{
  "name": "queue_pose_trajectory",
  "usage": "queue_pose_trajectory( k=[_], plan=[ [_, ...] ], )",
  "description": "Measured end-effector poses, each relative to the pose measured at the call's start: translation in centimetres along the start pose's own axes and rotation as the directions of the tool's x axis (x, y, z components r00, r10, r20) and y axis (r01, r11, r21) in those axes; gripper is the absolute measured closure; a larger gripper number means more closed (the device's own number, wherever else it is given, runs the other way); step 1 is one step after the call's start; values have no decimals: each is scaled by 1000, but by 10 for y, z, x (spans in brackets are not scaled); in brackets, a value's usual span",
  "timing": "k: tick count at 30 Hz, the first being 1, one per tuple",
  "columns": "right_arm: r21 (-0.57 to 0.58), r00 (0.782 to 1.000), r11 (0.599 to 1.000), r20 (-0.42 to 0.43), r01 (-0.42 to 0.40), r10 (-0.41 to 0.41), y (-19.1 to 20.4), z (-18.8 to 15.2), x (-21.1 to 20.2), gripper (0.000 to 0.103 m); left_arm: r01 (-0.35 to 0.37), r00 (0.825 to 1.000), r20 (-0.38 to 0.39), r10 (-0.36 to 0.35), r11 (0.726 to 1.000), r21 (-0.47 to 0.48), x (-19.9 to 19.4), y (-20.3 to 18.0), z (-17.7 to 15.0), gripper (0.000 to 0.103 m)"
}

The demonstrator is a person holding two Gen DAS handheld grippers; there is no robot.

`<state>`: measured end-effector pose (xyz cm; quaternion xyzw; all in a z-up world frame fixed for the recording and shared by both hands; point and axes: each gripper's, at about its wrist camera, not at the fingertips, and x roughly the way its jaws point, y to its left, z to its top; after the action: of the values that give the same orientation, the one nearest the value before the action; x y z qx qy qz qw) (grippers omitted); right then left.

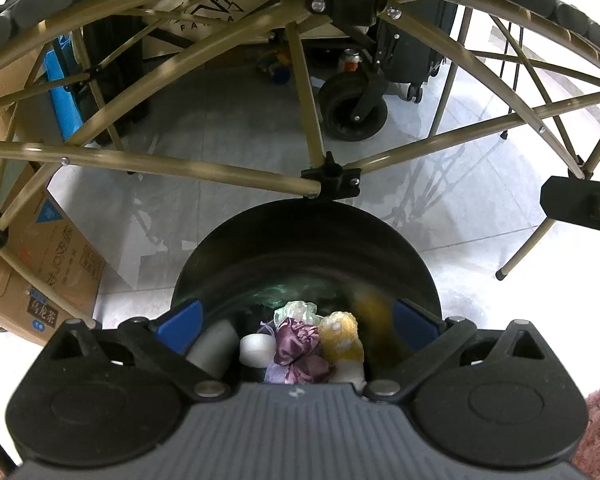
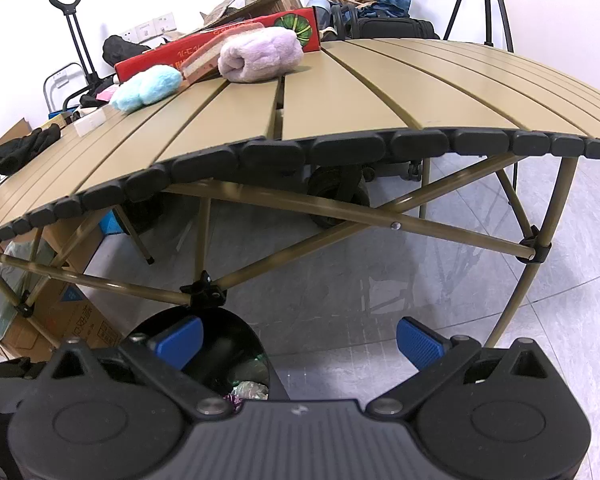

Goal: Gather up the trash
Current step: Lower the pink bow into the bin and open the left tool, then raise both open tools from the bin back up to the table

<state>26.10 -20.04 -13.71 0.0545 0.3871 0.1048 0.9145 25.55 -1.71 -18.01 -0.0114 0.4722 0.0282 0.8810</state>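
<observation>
the left gripper (image 1: 298,320) hangs over a round black bin (image 1: 300,240) on the pale tiled floor (image 1: 228,120), its blue ribbed pads (image 1: 180,322) spread wide with nothing pinched between them. a yellowish blur shows just inside the right pad; what it is cannot be told. down in the bin lies the trash: a crumpled purple satin pouch (image 1: 300,346), a fuzzy yellow lump (image 1: 340,336) with pale dots, a white foam-like cylinder (image 1: 256,350), a grey tube (image 1: 214,346) and a wad of clear greenish film (image 1: 296,310). the bin's inner wall is smooth, dark and glossy.

the right gripper (image 2: 300,340) is also spread, nothing between its pads, held beside the bin above the floor and below the edge of the table (image 2: 380,100). the table is a tan roll-top of long slats capped with black rubbery end pieces, on thin olive metal tubes crossed and joined by black plastic clamps.

on the table rest a rolled lilac plush towel (image 2: 260,58), a fluffy light-blue ball (image 2: 146,88), a long red box (image 2: 220,46) with a green fruit picture, a small white block (image 2: 89,124) and black gloves (image 2: 24,148).

under the table a beige cart panel (image 1: 208,20) reads "fa…a" beneath a mountain outline. a cardboard box (image 1: 56,272) at left carries chinese print, including "乌龙茶".
</observation>
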Motion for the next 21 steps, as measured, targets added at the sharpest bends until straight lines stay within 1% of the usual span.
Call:
queue_pose_trajectory(
  k=[7,12,18,21],
  plan=[
    [-1,1000,1000,0,0,0,0,0,0,0,-3,1000,3,3,1000,-18,-5,5,-1,0],
    [-9,1000,1000,3,-11,11,4,-2,-3,0,-28,999,44,28,1000,2,-16,5,-3,0],
    [-16,999,999,10,-33,34,5,-2,-8,0,-26,998,64,26,1000,-2,-28,10,-5,0],
    [-21,999,999,19,-43,43,7,-2,-12,0,-31,996,86,31,1000,-6,-38,12,-6,0]
  ],
)
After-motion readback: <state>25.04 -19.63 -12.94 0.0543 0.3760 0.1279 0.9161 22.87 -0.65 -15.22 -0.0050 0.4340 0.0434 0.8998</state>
